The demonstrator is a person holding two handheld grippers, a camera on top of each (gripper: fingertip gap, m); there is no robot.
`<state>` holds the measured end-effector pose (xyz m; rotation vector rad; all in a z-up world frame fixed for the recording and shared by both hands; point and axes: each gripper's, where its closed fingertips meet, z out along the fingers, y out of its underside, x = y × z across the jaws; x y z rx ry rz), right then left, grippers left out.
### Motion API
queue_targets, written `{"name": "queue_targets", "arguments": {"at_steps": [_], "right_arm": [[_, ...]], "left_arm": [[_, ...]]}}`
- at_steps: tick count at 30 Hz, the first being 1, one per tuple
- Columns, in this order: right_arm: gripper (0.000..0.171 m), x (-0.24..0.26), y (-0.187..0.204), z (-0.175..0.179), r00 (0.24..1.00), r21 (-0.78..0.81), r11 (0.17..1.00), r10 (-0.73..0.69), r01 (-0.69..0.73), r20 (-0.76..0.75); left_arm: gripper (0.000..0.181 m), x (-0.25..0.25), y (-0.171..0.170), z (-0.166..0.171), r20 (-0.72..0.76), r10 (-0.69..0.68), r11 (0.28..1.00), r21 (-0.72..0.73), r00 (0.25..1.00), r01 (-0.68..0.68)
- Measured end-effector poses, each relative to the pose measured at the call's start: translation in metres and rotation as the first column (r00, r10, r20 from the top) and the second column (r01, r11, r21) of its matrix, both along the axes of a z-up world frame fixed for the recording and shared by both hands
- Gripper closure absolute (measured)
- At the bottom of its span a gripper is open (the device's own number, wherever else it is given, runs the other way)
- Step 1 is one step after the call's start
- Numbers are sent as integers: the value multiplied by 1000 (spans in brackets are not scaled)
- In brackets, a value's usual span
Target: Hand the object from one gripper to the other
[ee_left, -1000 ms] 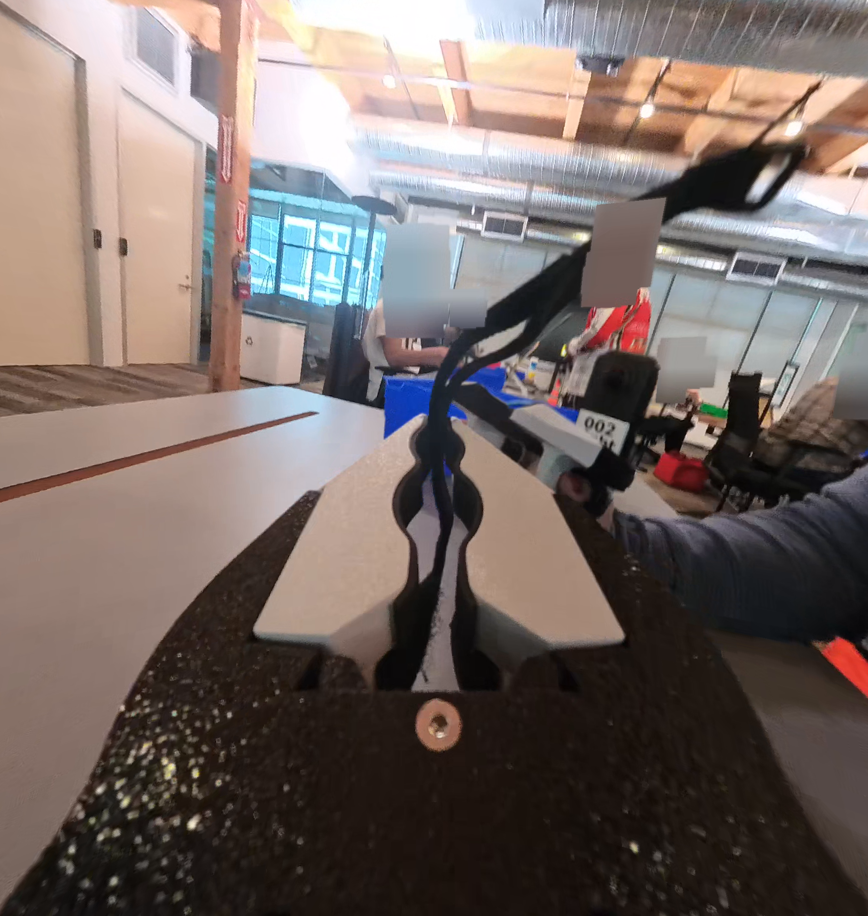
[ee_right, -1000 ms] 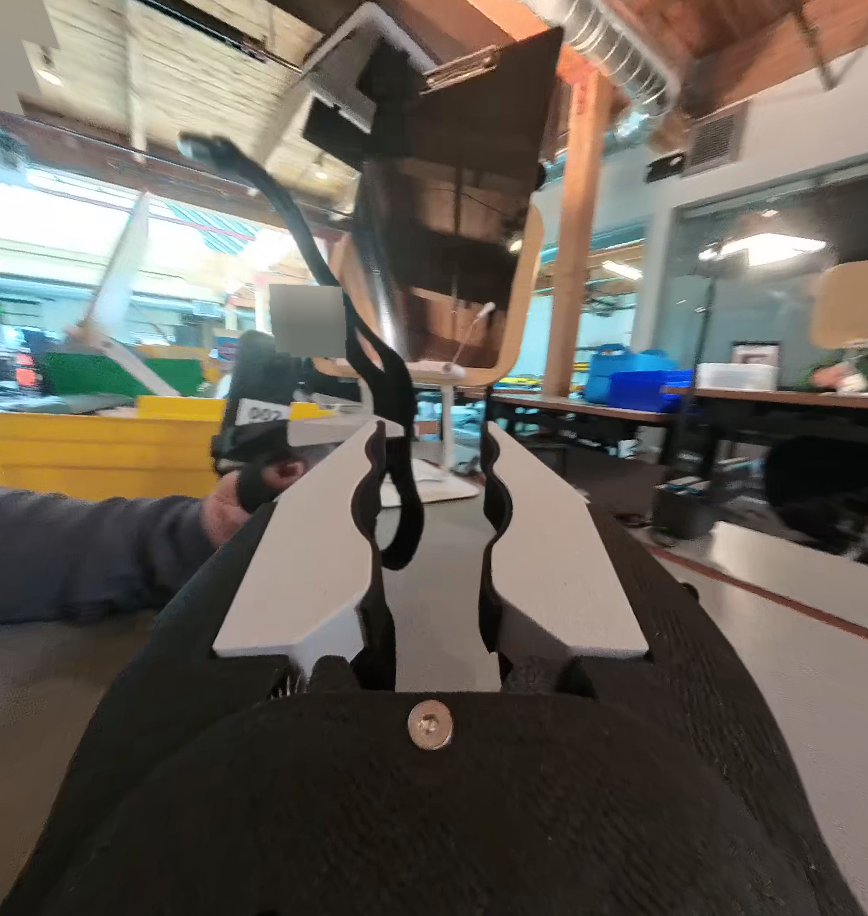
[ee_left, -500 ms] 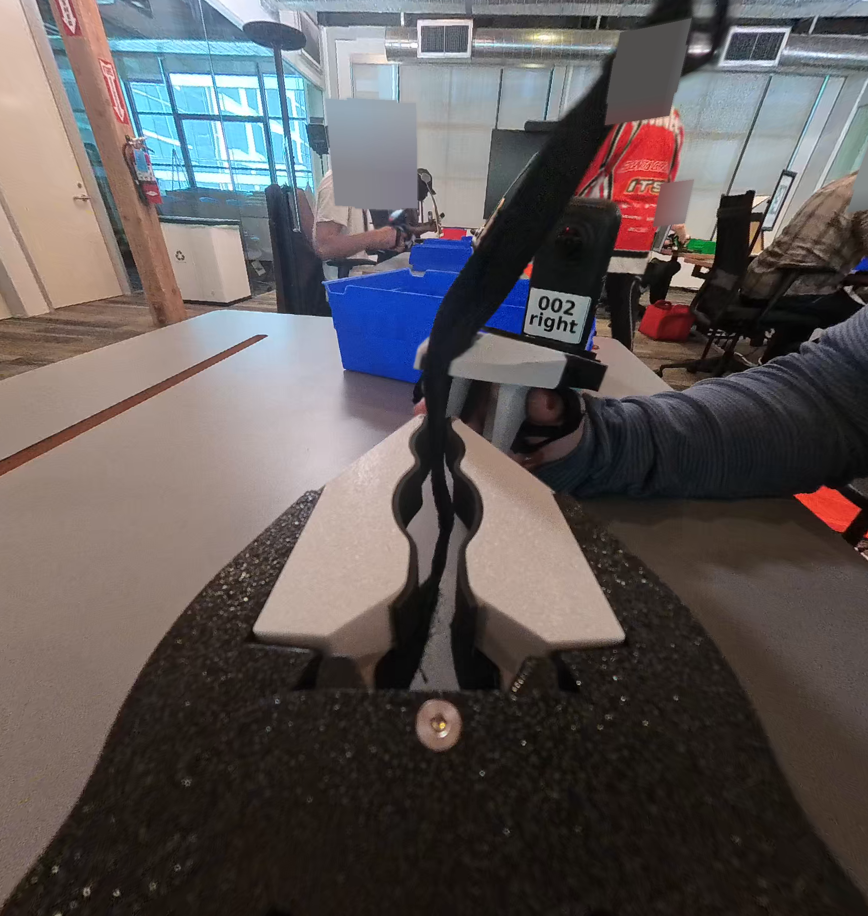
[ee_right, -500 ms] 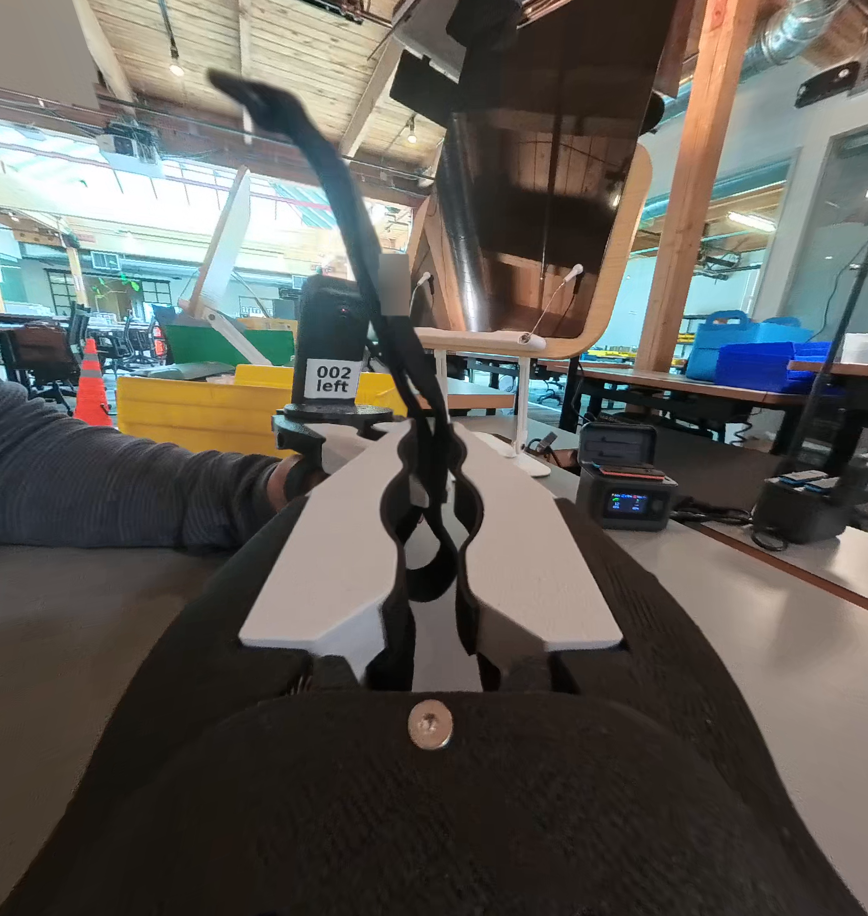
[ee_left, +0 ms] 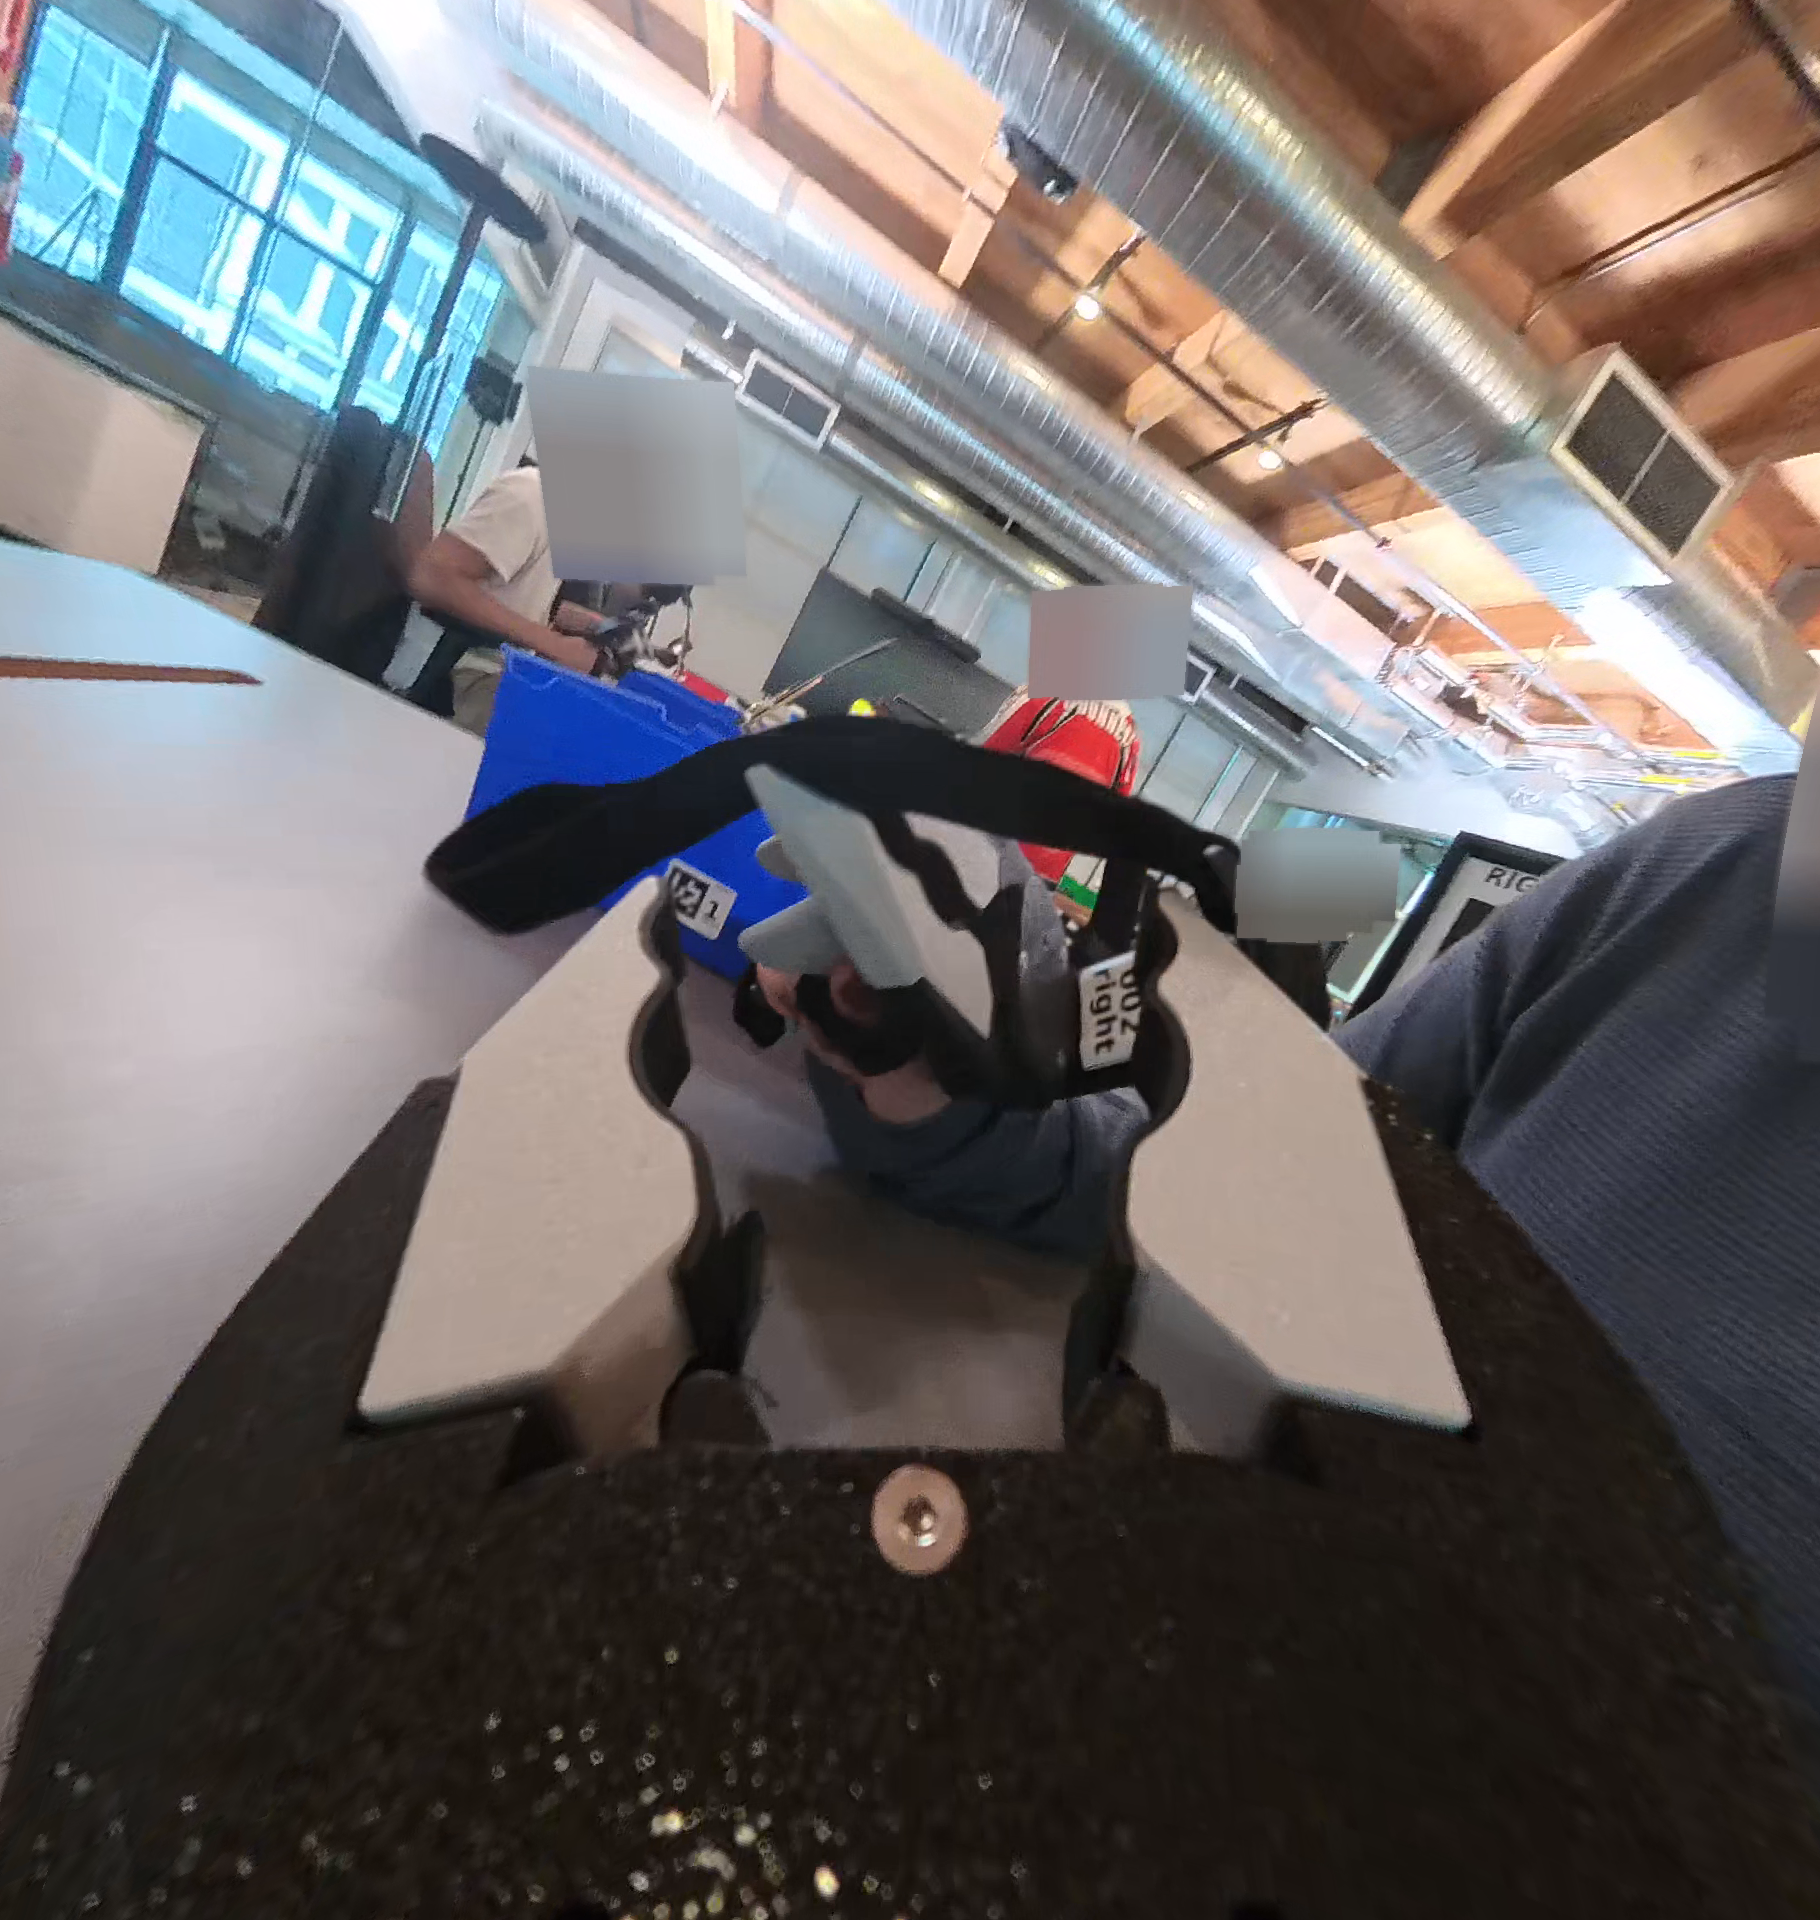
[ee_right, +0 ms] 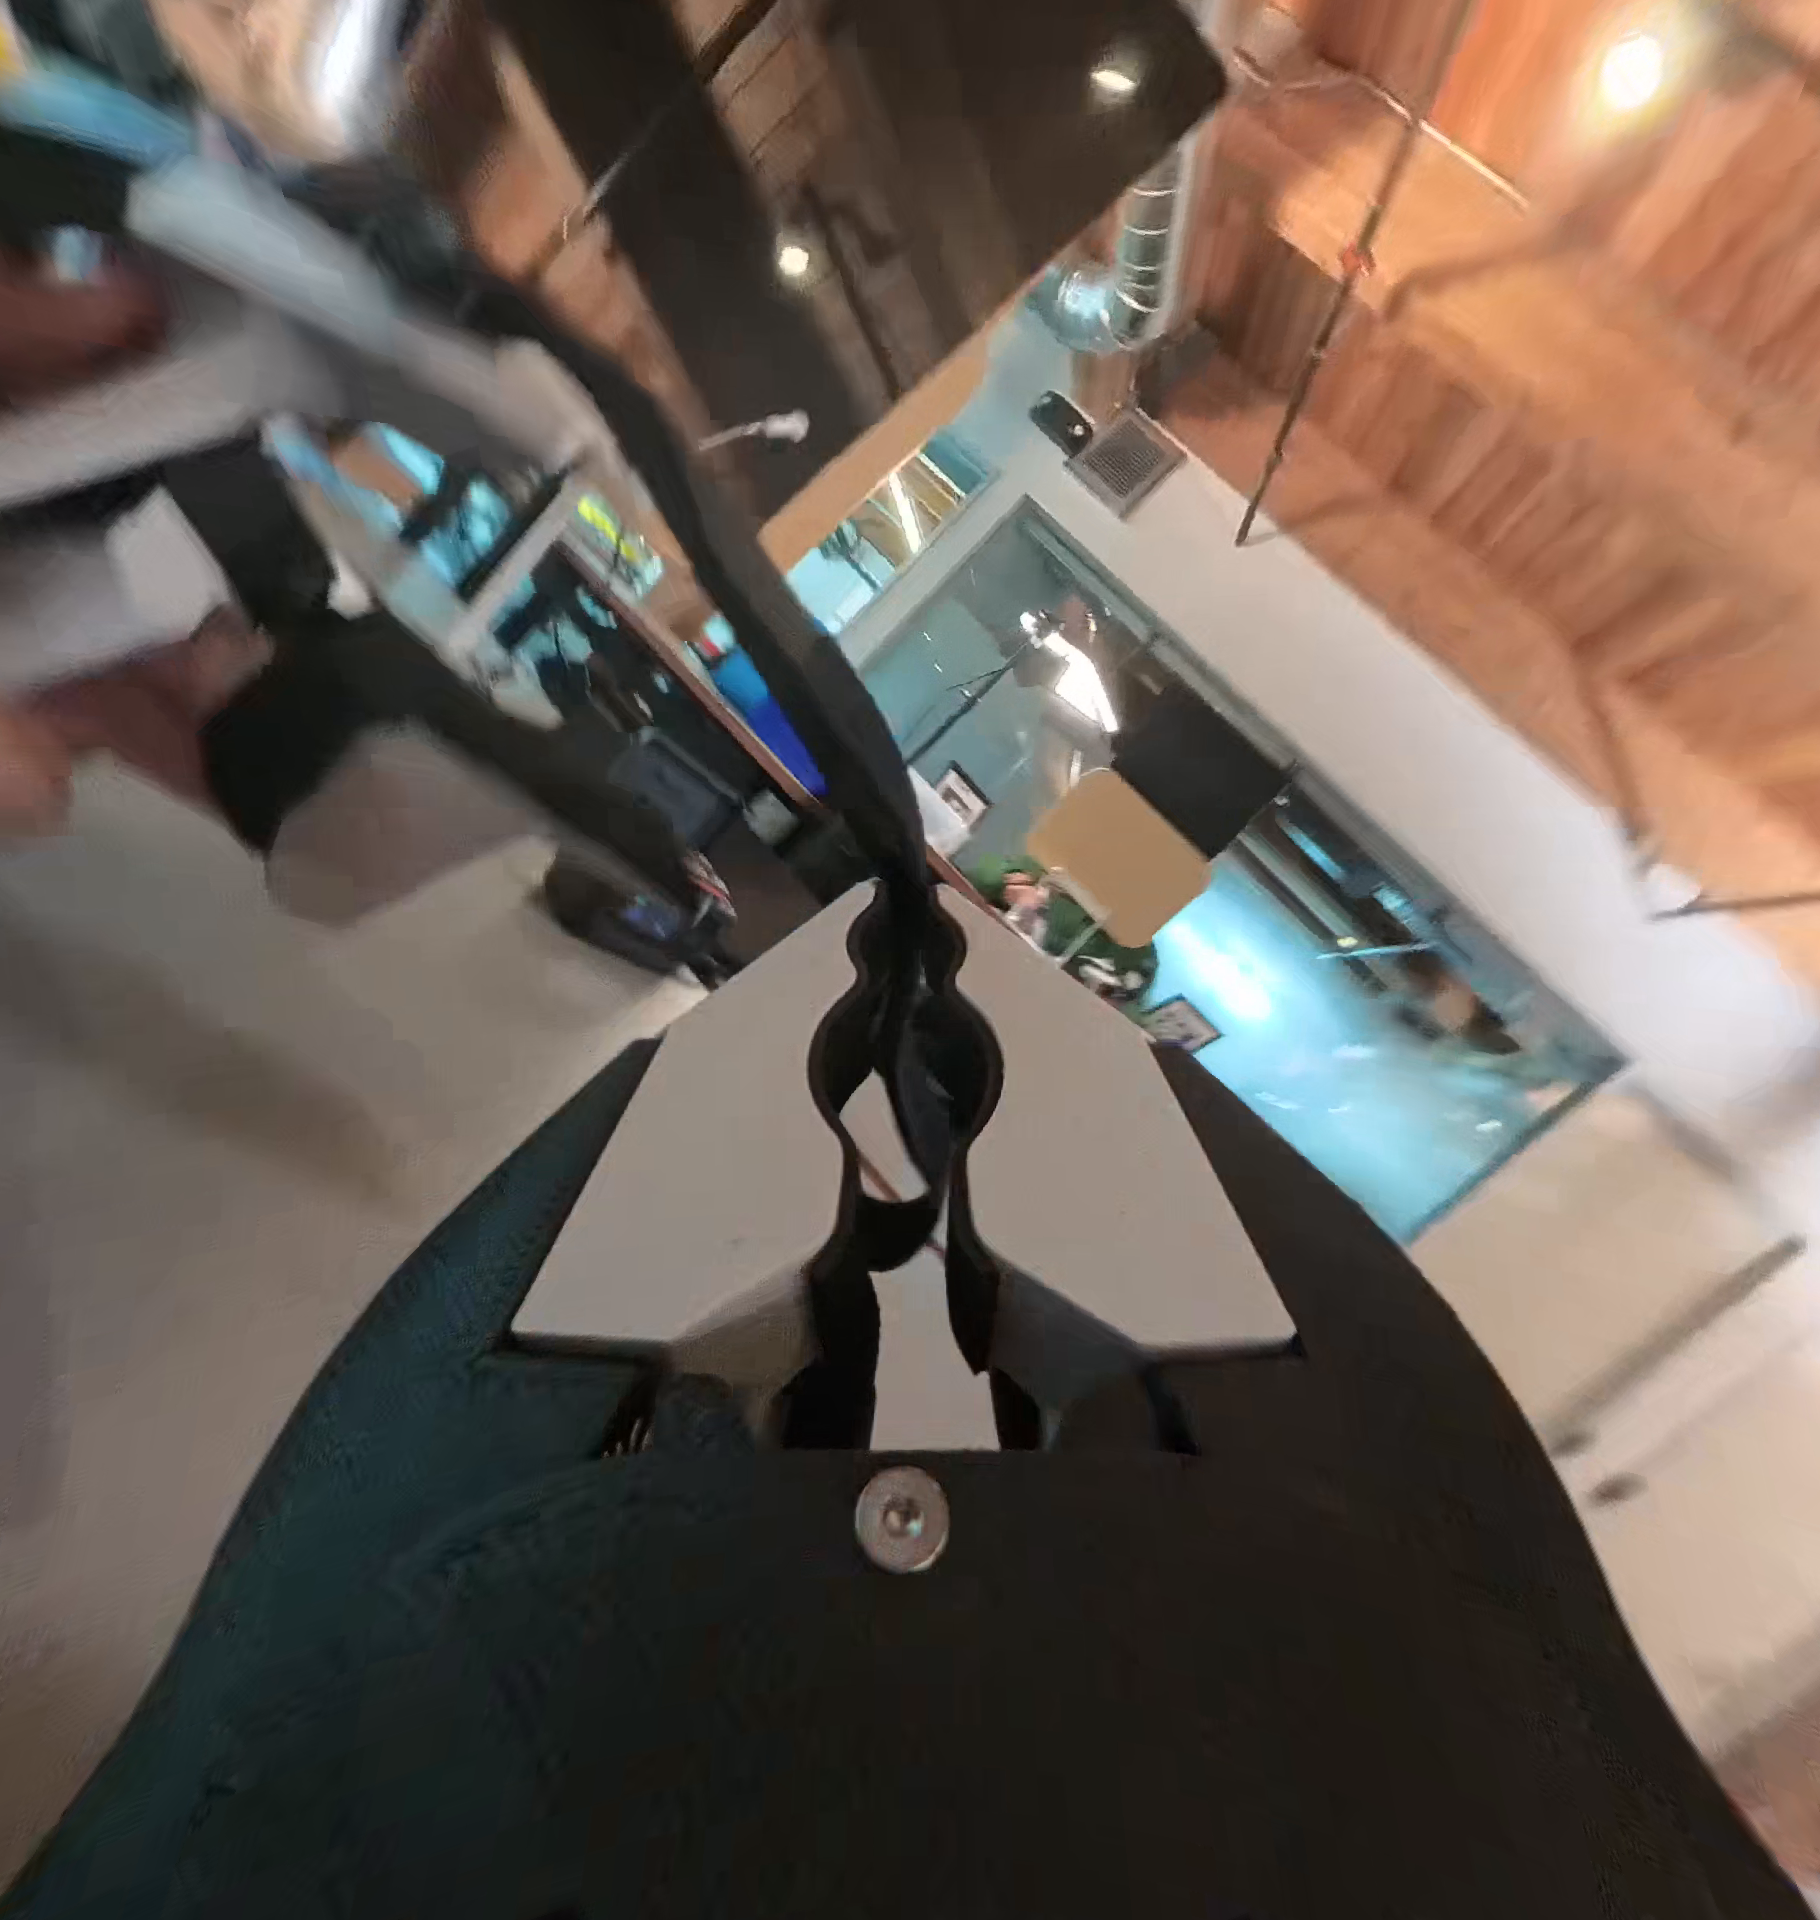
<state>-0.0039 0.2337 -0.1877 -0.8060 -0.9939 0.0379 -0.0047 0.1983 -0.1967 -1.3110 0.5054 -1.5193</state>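
The object is a black strap (ee_left: 885, 769). In the left wrist view it hangs across in front of my left gripper (ee_left: 916, 914), whose jaws stand wide open with nothing between the pads. My right gripper (ee_left: 833, 800) shows beyond them, pinching the strap near its middle. In the right wrist view my right gripper (ee_right: 901, 894) is shut on the black strap (ee_right: 781, 644), which runs up and to the left from the fingertips; a loop of it lies between the fingers. The left gripper (ee_right: 210, 343) is a blur at upper left there.
A grey table (ee_left: 158, 935) lies under both grippers. A blue bin (ee_left: 594, 748) stands at its far side. A person's blue-grey sleeve (ee_left: 1664, 1143) fills the right of the left wrist view. People sit at desks farther back.
My right gripper closed on the strap while my left still held it. My left gripper then opened wide and let the strap go. Both views have tilted; the right one is blurred by motion.
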Motion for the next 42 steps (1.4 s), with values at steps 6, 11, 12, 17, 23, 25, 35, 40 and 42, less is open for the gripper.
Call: {"name": "queue_targets", "arguments": {"at_steps": [6,11,12,17,23,25,35,40,42], "right_arm": [[168,-6,6,-7,982,128,983,-149,135,112],[168,-6,8,-5,957,247,947,-246,204,155],[168,-9,6,-7,949,278,938,-260,205,177],[168,-20,0,-10,932,350,917,-283,194,226],[167,-30,-6,-17,925,375,914,-265,152,271],[167,-27,-9,-17,934,349,926,-244,144,262],[122,0,23,-18,989,-65,991,-113,120,95],[117,9,26,-14,994,-305,948,66,-89,-86],[106,9,22,-12,989,-289,947,124,-141,-76]], "left_arm": [[108,-2,-6,5,41,-36,999,18,999,35],[100,1,-4,1,-9,16,999,40,1000,-16],[100,2,-4,1,-8,8,999,38,1000,-8],[123,-3,0,3,8,48,998,39,999,-49],[178,-19,9,9,61,172,983,55,983,-176],[179,-20,10,9,43,199,976,77,979,-202],[180,-52,15,23,-118,750,579,593,651,-560],[180,-25,5,15,-153,837,399,828,525,-395],[180,-18,3,9,-177,849,366,877,498,-312]]}}
